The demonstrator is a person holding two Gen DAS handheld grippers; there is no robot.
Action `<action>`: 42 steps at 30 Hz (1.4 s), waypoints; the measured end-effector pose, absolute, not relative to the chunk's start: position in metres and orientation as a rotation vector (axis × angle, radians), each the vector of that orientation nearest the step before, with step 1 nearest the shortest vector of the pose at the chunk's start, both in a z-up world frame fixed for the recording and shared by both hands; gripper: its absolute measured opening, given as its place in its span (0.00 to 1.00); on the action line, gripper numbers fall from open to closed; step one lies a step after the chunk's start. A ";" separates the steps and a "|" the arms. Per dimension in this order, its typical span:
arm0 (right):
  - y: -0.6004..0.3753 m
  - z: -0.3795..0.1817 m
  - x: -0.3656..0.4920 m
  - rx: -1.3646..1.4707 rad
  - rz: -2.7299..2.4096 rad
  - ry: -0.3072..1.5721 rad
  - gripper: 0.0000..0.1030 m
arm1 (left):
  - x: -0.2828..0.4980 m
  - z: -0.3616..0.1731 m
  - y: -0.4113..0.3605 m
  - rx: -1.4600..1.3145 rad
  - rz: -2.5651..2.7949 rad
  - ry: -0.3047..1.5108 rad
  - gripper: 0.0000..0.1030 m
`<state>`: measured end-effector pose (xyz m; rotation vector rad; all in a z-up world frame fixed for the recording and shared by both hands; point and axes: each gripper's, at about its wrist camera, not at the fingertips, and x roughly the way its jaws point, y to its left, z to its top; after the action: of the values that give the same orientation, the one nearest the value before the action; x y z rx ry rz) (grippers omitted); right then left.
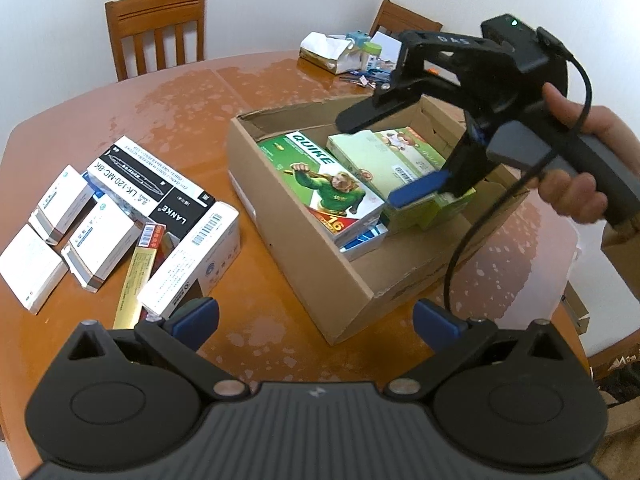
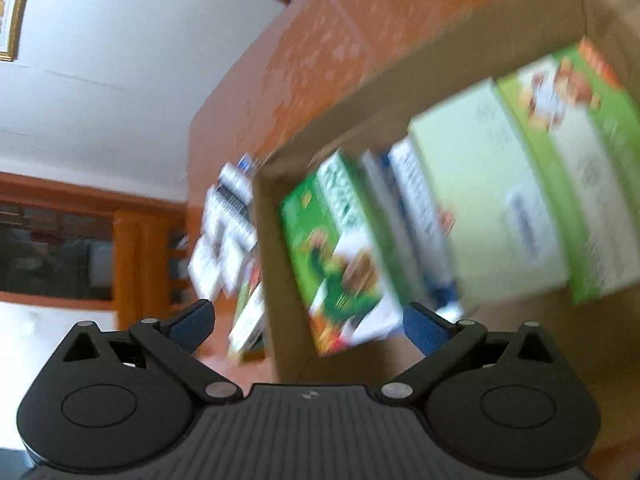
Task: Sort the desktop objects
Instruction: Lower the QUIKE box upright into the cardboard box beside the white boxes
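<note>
An open cardboard box (image 1: 320, 272) sits mid-table and holds a green QUIKE box (image 1: 320, 176), a pale green box (image 1: 404, 152) lying across it, and a blue-white box underneath. My right gripper (image 1: 367, 162), held by a hand, hovers open over the pale green box with nothing between its fingers. The right wrist view is blurred and tilted; its gripper (image 2: 308, 324) is open above the cardboard box (image 2: 276, 280), QUIKE box (image 2: 340, 248) and pale green box (image 2: 500, 200). My left gripper (image 1: 316, 320) is open and empty near the table's front. A pile of small boxes (image 1: 120, 216) lies to the left.
The pile includes white boxes, a black LANKE box (image 1: 160, 188) and a slim gold box (image 1: 134, 280). A tissue box (image 1: 328, 52) and small clutter sit at the table's far side. Two wooden chairs (image 1: 160, 28) stand behind the round wooden table (image 1: 168, 96).
</note>
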<state>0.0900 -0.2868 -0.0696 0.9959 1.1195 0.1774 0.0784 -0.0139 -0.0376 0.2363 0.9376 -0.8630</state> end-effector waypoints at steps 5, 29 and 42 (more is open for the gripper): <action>-0.273 -0.091 0.094 1.030 0.200 1.167 1.00 | 0.076 -0.037 -0.013 0.240 -0.864 0.933 1.00; -0.291 -0.077 0.091 0.844 0.075 1.110 1.00 | 0.075 -0.036 -0.011 0.245 -0.852 0.938 1.00; -0.274 -0.100 0.110 0.867 0.130 1.120 1.00 | 0.076 -0.036 -0.007 0.241 -0.833 0.944 1.00</action>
<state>0.1103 -0.2742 -0.1003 0.8669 1.1204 0.1296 0.0758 -0.0073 -0.0361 0.2407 0.9440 -0.8329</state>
